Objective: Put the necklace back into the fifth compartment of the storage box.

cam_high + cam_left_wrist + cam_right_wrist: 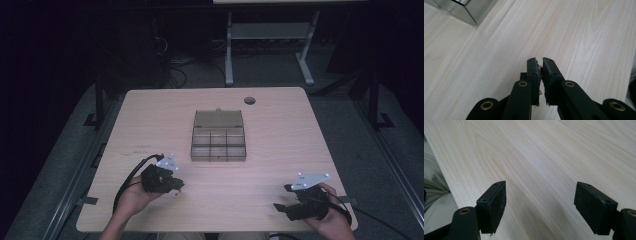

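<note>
Box (218, 142) mid-table — left gripper (540, 65) pinched, right gripper (540, 195) spread

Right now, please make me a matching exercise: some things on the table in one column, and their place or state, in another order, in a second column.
Things:
1. left gripper
2. right gripper
3. compartment box
4. round hole

States or places:
A. lid open, middle of the table
B. jaws wide apart
C. near the far edge of the table
D. jaws nearly closed, something small and reddish between them

Pairs: 1-D, 2-B, 3-A, 4-C
</note>
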Demonstrator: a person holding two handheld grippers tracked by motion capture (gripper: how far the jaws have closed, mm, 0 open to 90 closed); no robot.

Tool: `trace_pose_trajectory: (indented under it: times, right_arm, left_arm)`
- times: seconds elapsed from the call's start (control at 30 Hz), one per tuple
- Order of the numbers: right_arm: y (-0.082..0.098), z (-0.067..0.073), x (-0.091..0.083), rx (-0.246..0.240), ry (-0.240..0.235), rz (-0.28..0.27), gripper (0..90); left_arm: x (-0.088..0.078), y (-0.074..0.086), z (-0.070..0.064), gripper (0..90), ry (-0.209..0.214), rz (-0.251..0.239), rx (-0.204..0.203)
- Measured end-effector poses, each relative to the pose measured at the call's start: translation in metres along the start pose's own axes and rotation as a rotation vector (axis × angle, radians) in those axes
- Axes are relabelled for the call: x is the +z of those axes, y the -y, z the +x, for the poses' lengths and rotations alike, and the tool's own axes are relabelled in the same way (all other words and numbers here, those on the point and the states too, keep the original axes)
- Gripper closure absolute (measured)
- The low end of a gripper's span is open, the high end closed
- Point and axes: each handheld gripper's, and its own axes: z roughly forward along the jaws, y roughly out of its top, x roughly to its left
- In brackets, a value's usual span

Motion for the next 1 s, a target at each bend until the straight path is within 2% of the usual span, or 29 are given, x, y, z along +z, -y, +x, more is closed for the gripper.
trace_pose_trajectory:
  times: [0.07, 0.17, 0.2, 0.27, 0.3, 0.5, 0.73, 1.0]
  right_arm:
    - [0.000, 0.000, 0.000, 0.001, 0.000, 0.000, 25.5]
    - [0.000, 0.000, 0.001, 0.002, 0.001, 0.002, 25.5]
    - [0.000, -0.001, 0.001, -0.004, 0.000, 0.001, 25.5]
    - [-0.001, -0.001, 0.001, -0.006, 0.002, 0.002, 25.4]
    - [-0.001, -0.001, 0.001, -0.009, 0.002, 0.000, 25.4]
    - [0.000, -0.001, 0.001, 0.000, 0.001, 0.000, 25.4]
    - [-0.001, -0.002, 0.001, -0.009, -0.001, 0.003, 25.4]
    - [0.000, -0.004, 0.001, 0.001, 0.001, -0.005, 25.4]
  left_arm:
    - [-0.004, -0.001, 0.000, 84.0, 0.007, -0.021, -0.014]
    - [-0.011, -0.003, 0.001, 84.0, 0.004, -0.025, -0.003]
    - [-0.013, -0.004, 0.000, 84.0, 0.005, -0.035, -0.011]
    - [-0.016, -0.005, 0.001, 84.0, 0.000, -0.030, 0.004]
    - [-0.018, -0.007, 0.001, 84.0, -0.002, -0.047, 0.000]
    - [-0.022, -0.013, 0.002, 84.0, -0.001, -0.041, 0.007]
    - [-0.024, -0.020, 0.003, 84.0, 0.015, -0.058, -0.009]
    - [-0.028, -0.033, 0.004, 84.0, 0.021, -0.039, 0.006]
